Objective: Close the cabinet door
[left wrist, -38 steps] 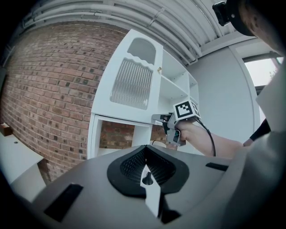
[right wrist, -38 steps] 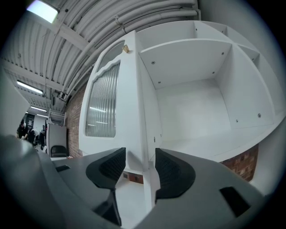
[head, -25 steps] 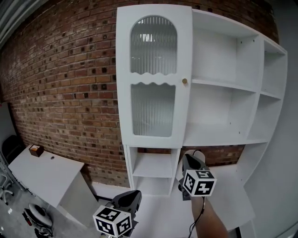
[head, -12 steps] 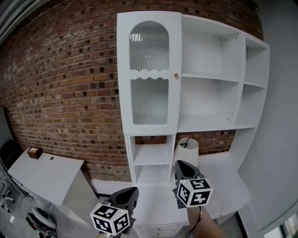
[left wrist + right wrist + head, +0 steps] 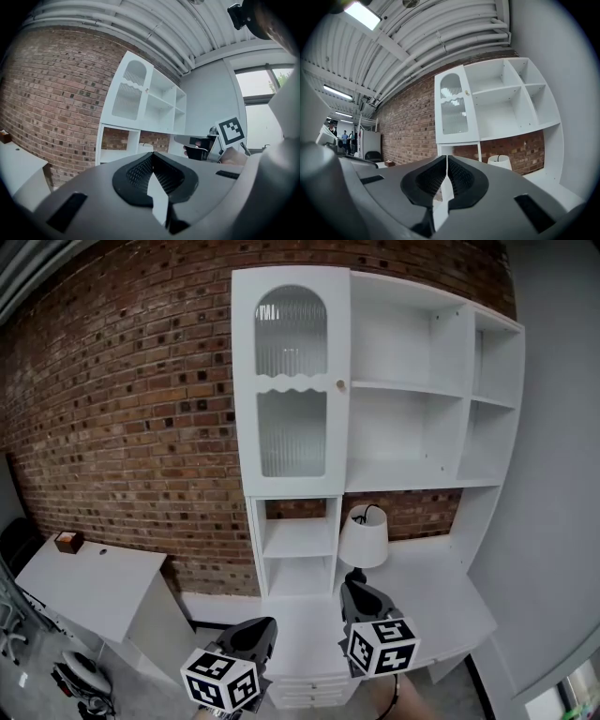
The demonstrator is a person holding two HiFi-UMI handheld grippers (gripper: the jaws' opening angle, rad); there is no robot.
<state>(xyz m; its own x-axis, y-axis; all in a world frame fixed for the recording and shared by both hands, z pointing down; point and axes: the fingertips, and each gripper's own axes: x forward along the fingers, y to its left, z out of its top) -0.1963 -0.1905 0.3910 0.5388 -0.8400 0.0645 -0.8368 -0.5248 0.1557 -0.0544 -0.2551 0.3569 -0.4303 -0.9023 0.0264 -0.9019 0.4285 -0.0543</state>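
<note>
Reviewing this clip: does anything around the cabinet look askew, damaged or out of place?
Nothing stands out. The cabinet door sits flush and square in the white shelf unit, and its ribbed glass panes look unbroken. The lamp stands upright on the desk.
</note>
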